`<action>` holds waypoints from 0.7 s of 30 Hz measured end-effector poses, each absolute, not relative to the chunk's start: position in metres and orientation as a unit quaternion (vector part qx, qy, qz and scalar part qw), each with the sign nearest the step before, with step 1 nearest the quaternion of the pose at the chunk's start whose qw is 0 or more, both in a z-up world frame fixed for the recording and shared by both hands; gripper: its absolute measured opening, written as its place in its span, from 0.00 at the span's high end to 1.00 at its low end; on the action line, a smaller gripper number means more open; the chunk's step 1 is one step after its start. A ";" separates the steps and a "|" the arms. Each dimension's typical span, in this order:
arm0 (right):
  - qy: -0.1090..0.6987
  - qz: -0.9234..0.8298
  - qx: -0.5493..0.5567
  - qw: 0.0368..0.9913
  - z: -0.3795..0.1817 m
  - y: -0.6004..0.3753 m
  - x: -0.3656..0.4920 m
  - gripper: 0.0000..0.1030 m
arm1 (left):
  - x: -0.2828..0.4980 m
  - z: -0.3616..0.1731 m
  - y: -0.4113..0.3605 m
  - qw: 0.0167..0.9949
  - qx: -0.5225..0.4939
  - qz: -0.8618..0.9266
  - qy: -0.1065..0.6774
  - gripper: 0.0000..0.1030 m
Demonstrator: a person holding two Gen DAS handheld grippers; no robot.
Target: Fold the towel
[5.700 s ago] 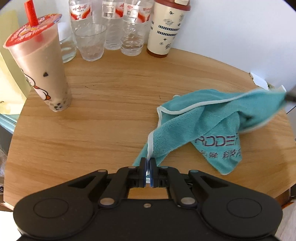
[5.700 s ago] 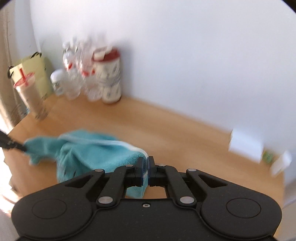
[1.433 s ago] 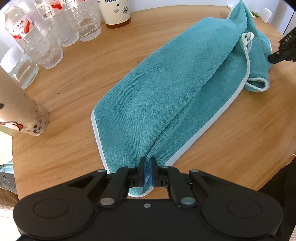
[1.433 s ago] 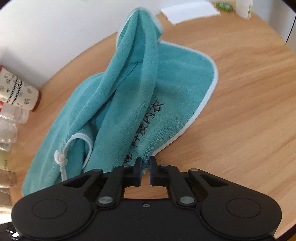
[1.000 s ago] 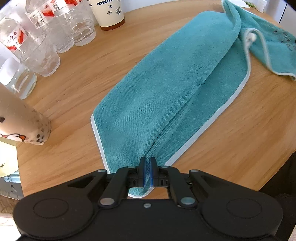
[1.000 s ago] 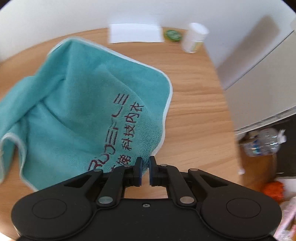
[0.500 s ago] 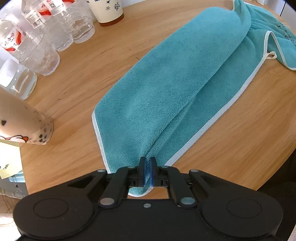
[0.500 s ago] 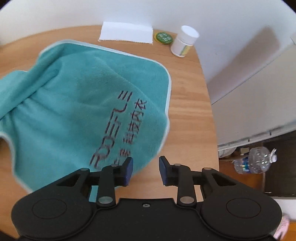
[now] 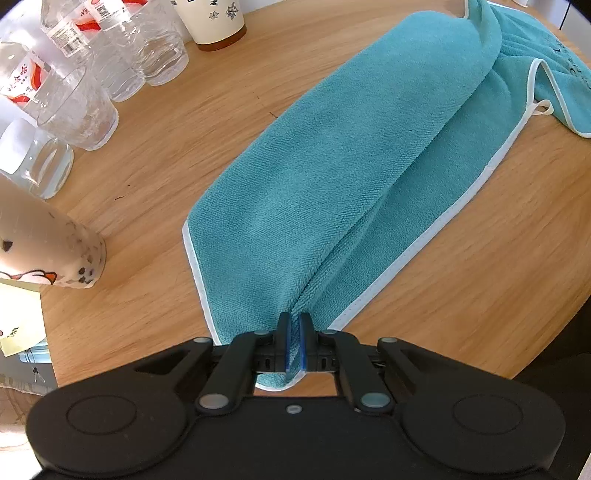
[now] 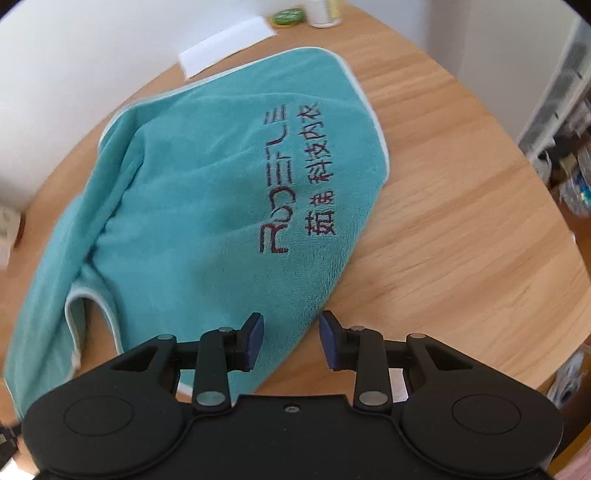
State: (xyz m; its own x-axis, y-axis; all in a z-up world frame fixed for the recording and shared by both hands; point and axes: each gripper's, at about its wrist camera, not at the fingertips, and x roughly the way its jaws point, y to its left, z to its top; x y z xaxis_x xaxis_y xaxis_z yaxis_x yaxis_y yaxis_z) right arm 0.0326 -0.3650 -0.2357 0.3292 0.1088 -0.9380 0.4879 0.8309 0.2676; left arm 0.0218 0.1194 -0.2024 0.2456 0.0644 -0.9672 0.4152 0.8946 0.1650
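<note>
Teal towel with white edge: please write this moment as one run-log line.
step: fold, unfinished | left gripper: shut on teal towel with white edge | right gripper: open above towel | round wooden table: towel spread, bunched

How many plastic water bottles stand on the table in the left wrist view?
3, all at the far left edge: one outermost, one in the middle, one nearest the paper cup. More may be out of frame.

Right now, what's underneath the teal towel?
The towel lies on the wooden table, one corner pinched in the left tool. Anything beneath the cloth is covered.
</note>
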 end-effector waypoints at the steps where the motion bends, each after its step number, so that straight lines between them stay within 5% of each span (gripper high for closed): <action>1: 0.568 -0.124 0.261 0.771 -0.237 -0.363 0.034 0.82 | 0.021 -0.203 0.120 0.764 0.199 -0.114 0.603 0.96; 2: 0.569 -0.126 0.257 0.771 -0.238 -0.362 0.037 0.93 | 0.021 -0.202 0.119 0.764 0.200 -0.114 0.602 0.96; 7: 0.565 -0.141 0.207 0.786 -0.229 -0.354 0.052 0.94 | 0.020 -0.201 0.119 0.764 0.190 -0.113 0.606 0.96; 13: 0.573 -0.161 -0.057 0.802 -0.192 -0.317 0.085 0.94 | 0.012 -0.201 0.116 0.755 0.210 -0.122 0.609 0.96; 21: 0.556 -0.078 -0.243 0.791 -0.197 -0.239 0.110 0.94 | 0.009 -0.201 0.120 0.749 0.219 -0.125 0.613 0.96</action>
State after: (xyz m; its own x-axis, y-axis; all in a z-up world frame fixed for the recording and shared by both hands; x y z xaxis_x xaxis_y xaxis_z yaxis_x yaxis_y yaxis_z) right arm 0.1101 -0.2395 -0.1971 0.3695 -0.3931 -0.8420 -0.1465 0.8701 -0.4705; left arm 0.0089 0.1200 -0.2009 0.2180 0.0820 -0.9725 0.4554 0.8728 0.1756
